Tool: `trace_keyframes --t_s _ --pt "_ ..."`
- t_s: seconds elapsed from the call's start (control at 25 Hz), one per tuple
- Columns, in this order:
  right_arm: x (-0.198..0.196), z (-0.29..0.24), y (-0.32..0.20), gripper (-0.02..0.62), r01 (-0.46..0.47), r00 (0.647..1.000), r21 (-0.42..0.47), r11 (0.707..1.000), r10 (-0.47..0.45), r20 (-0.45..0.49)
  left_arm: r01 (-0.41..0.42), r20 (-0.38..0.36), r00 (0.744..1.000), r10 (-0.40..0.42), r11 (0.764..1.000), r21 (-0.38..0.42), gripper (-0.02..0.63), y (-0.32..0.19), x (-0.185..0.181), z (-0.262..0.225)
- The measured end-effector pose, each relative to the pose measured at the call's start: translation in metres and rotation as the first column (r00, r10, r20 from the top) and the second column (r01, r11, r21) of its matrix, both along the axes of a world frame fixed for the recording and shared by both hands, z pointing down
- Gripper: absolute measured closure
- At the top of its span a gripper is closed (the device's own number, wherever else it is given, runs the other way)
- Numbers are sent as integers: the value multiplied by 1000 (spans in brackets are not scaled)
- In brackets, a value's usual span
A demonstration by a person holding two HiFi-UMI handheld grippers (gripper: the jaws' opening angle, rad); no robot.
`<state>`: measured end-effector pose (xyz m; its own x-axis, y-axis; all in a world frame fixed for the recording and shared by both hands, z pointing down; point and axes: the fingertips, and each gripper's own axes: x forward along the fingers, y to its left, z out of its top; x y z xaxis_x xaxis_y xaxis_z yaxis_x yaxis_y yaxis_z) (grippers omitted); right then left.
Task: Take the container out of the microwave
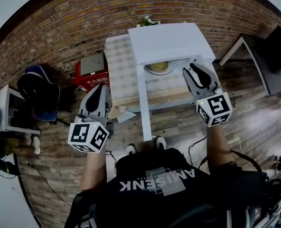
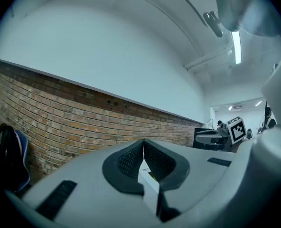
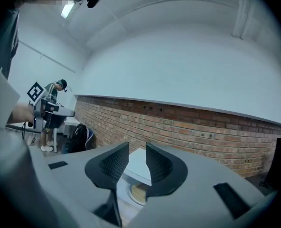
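Right gripper [image 3: 137, 146] is spread, left gripper [image 2: 143, 142] pressed together; I'd go in level and straddle the container [image 1: 158, 67] rim inside the microwave [image 1: 169, 42].

This is a workroom of the office or lab kind, not a home kitchen. The microwave [image 1: 171, 42] stands on a small cloth-covered table [image 1: 117, 61] out in the open room, backed by a bare brick wall [image 1: 83, 18] with plain white wall [image 3: 178, 65] above it. Left of the microwave are a red box [image 1: 89, 81] and a dark office chair [image 1: 38, 91]; right of it is a white desk [image 1: 231, 51]. Cables [image 1: 33, 175] trail over the plank floor [image 1: 254, 118] in front of it, and a strip light [image 2: 236, 46] runs along the ceiling.
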<state>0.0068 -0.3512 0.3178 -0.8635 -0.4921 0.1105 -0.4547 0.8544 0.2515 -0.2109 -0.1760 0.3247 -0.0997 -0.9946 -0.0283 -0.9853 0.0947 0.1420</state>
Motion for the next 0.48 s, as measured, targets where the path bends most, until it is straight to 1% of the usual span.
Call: trace_keyframes --t_s 0.24,0.36,0.48 --pt "-17 21 -17 434 114 992 -22 993 -115 -45 49 8 999 -49 999 -6 594 -3 5 7" --pt "-26 35 -27 424 158 984 -30 987 -160 -81 47 4 999 -47 999 -1 594 -7 6 9" --pt "-35 51 -36 423 200 972 -29 979 -202 -117 78 1 997 -78 996 -30 594 -3 6 15"
